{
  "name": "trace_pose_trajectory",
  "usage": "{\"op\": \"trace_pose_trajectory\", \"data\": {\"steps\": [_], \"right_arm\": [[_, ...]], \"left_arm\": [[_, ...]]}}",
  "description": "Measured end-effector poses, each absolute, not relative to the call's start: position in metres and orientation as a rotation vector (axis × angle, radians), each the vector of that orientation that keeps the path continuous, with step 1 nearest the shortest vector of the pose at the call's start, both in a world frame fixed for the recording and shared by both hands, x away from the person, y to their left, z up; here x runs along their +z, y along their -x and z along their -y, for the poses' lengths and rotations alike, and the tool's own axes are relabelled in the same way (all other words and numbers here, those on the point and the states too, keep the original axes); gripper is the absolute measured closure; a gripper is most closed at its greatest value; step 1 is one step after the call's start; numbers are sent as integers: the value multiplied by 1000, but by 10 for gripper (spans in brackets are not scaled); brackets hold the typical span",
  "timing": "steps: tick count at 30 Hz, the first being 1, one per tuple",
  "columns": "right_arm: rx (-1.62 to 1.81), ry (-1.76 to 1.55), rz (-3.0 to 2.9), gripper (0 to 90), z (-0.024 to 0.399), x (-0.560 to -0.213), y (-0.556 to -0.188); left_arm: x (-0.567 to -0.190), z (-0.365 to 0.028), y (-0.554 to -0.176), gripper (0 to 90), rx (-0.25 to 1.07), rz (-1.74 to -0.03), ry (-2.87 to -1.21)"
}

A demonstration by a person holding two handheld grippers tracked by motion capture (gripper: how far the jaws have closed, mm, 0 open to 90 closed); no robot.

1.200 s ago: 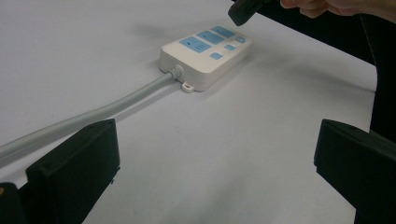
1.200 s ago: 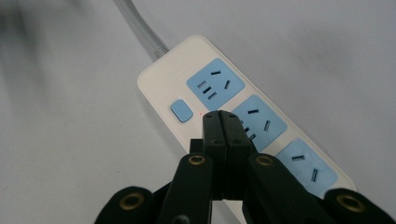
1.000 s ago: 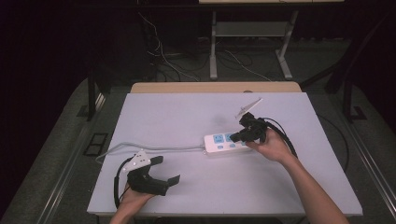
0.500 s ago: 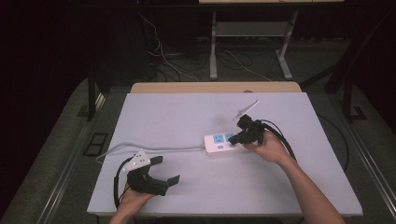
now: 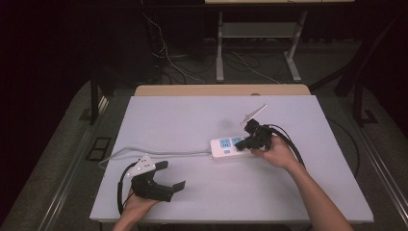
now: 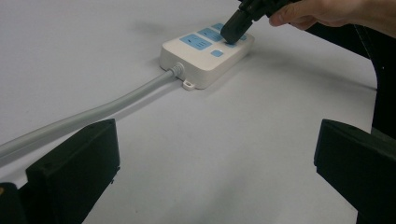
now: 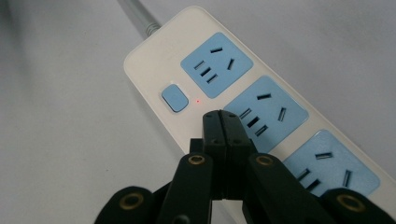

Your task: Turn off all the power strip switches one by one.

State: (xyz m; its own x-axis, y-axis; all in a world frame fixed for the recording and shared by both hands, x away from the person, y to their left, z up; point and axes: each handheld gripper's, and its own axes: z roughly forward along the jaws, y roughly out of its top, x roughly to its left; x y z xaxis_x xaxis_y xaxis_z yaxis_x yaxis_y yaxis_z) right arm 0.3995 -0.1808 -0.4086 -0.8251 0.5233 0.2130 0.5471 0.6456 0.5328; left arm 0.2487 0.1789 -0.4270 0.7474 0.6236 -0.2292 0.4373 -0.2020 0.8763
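Note:
A white power strip (image 5: 231, 146) with blue sockets lies mid-table; its grey cable (image 5: 159, 154) runs off to the left. My right gripper (image 5: 240, 143) is shut with nothing between the jaws, its tip over the strip. In the right gripper view the closed jaws (image 7: 221, 122) hover just right of the blue switch (image 7: 174, 97), beside a small red light, over the power strip (image 7: 154, 56). My left gripper (image 5: 173, 175) rests open at the table's front left. Its view looks toward the power strip (image 6: 205, 53) and cable (image 6: 93, 114), with the right gripper's tip (image 6: 236, 25) above the sockets.
The white table (image 5: 192, 120) has a wooden strip along its far edge. Black cables trail from both grippers. Beyond the table, on the dark floor, stand a metal frame (image 5: 255, 43) and loose wires.
My right gripper has shifted slightly along the power strip toward its switch end. The left gripper has stayed put.

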Motion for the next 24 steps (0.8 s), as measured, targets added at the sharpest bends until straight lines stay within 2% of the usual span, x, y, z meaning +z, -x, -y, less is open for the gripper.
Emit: {"op": "trace_pose_trajectory", "data": {"steps": [24], "right_arm": [[-1093,920,2755,900,194,-420,-393]], "left_arm": [[-428,-178,-249,0,205,-821,-1844]]}}
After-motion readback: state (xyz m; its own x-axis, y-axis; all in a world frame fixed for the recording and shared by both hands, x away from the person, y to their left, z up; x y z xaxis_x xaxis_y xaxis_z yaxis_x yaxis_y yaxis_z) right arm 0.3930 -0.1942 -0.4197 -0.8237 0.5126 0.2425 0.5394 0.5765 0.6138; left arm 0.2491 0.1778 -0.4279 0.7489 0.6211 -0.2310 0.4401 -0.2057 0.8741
